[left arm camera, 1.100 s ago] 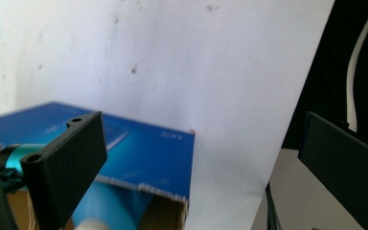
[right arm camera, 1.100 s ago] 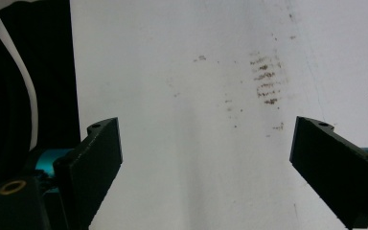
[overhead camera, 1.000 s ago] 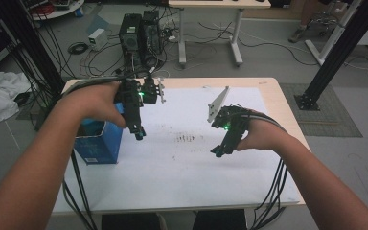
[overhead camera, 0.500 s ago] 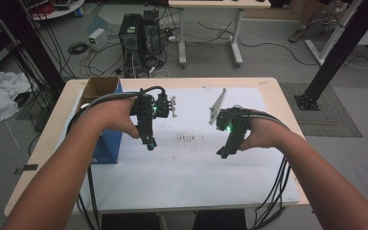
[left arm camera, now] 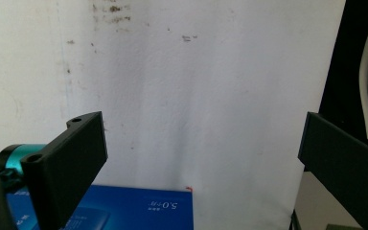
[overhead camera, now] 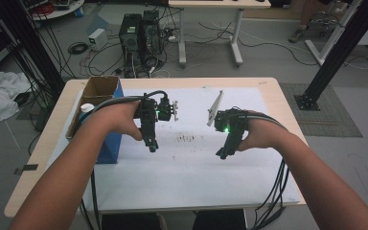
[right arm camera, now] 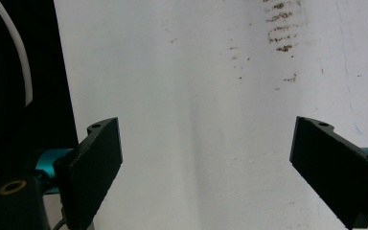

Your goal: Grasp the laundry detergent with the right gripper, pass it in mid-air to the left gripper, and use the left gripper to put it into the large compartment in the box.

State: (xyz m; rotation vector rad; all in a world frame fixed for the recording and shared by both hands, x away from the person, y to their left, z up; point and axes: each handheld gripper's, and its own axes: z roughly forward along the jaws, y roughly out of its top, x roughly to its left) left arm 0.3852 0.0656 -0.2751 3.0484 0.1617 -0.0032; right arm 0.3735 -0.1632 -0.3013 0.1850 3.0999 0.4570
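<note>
**Both tongs spread and empty above the white sheet**

The blue box (overhead camera: 108, 143) stands at the left edge of the table (overhead camera: 287, 115), its open cardboard top (overhead camera: 98, 91) toward the far side. Just beside it, the left gripper (overhead camera: 152, 146) hangs over the white sheet (overhead camera: 196, 172), jaws wide apart, nothing between them. The right gripper (overhead camera: 220, 154) is well apart from the box, also over the sheet, jaws spread and empty. A patch of dark smudges (overhead camera: 186, 139) lies between the two grippers.

Both hand-held grippers (overhead camera: 152, 146) (overhead camera: 222, 153) above white sheet (overhead camera: 191, 167)
</note>
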